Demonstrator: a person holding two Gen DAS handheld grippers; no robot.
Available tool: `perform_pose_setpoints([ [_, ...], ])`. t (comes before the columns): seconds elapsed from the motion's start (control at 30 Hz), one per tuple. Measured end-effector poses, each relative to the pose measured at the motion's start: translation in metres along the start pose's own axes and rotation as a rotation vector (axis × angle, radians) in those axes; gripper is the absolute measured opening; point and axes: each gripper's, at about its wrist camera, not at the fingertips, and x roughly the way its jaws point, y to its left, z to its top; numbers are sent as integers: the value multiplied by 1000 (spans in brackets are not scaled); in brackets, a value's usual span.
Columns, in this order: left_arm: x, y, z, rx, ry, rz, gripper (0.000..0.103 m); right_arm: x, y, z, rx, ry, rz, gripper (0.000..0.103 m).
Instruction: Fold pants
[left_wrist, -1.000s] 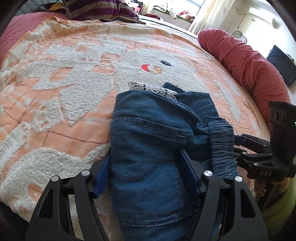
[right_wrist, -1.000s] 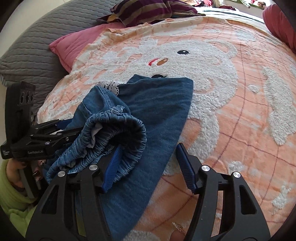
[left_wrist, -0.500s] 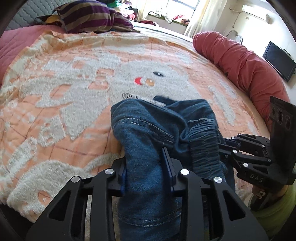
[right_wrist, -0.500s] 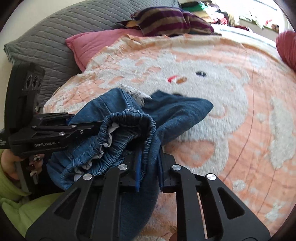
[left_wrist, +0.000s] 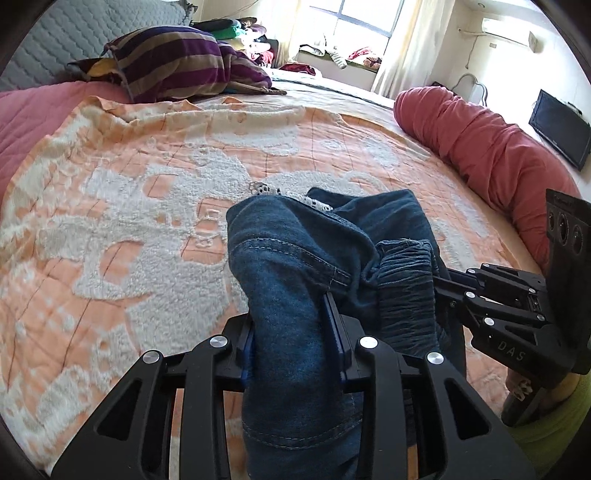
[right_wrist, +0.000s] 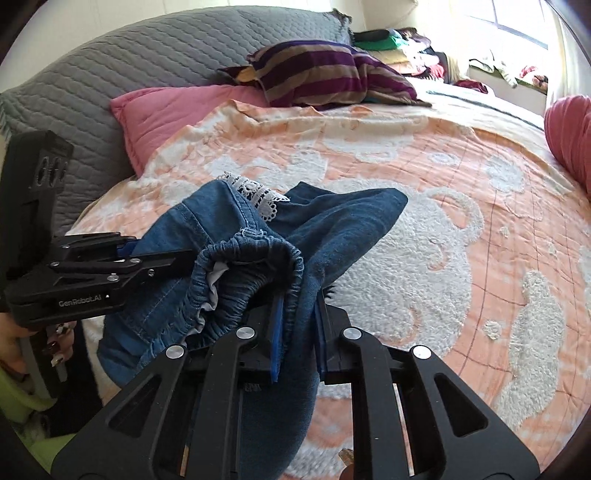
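Note:
The blue denim pants (left_wrist: 303, 258) with a white lace trim (left_wrist: 273, 192) are bunched and lifted off the orange and white blanket (left_wrist: 110, 221). My left gripper (left_wrist: 291, 325) is shut on a fold of the denim. My right gripper (right_wrist: 299, 317) is shut on the pants (right_wrist: 332, 229) next to the elastic waistband (right_wrist: 251, 266). Each gripper shows in the other's view: the right one (left_wrist: 458, 291) at the right, the left one (right_wrist: 162, 258) at the left. The two grips sit close together.
A striped purple pillow (left_wrist: 177, 62) and a pink cushion (right_wrist: 166, 110) lie at the head of the bed against a grey quilted headboard (right_wrist: 147, 55). A red bolster (left_wrist: 480, 140) lines the right edge. A black screen (left_wrist: 561, 129) stands beyond it.
Both grippers closed on the denim after being open around it a second ago. The pants have since been lifted and bunched up off the blanket, and both views now look higher across the bed.

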Motion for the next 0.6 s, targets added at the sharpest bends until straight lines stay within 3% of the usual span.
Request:
perform_pose_setpoints([
  [0.13, 16, 5, -7, -19, 37, 11, 33, 16, -8, -10, 34, 61, -22, 10],
  [0.2, 21, 10, -12, -27, 45, 15, 35, 21, -13, -16, 57, 84, -39, 15],
  [0.47, 30, 21, -21, -49, 63, 27, 50, 28, -26, -26, 131, 121, -66, 30],
  [0.6, 27, 24, -23, -61, 57, 17, 50, 21, -23, -26, 141, 112, -63, 38],
])
